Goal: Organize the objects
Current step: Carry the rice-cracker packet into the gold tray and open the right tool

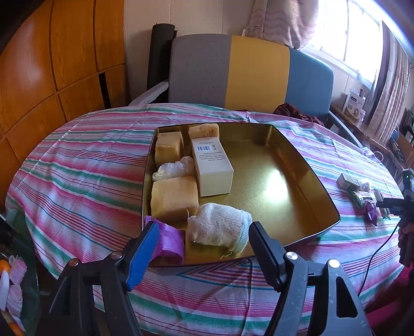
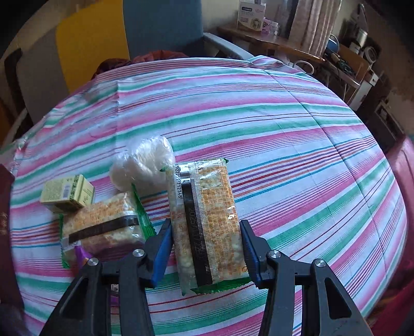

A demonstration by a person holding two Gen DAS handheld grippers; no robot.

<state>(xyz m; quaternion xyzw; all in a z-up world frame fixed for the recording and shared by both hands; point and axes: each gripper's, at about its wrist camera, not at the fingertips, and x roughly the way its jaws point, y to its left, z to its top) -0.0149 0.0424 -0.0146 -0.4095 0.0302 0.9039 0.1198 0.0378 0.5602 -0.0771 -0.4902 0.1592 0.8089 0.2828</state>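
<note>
A gold tin tray (image 1: 305,178) sits on the striped table. It holds three yellow sponges (image 1: 173,197), a white box (image 1: 212,168), a clear bag (image 1: 174,168), a purple packet (image 1: 169,240) and a rolled white sock (image 1: 220,230). My left gripper (image 1: 203,248) is open at the tray's near edge, with the sock between its fingers, not squeezed. My right gripper (image 2: 205,248) is shut on a rice cracker packet (image 2: 207,219), held over the table. A second cracker packet (image 2: 103,227), a small green box (image 2: 68,192) and a clear bag of white stuff (image 2: 143,162) lie to its left.
A grey, yellow and blue chair (image 1: 248,72) stands behind the table. A wooden wall panel (image 1: 51,64) is at the left. A side table with boxes (image 2: 258,15) is at the far right. The other gripper and loose packets (image 1: 362,191) show at the right table edge.
</note>
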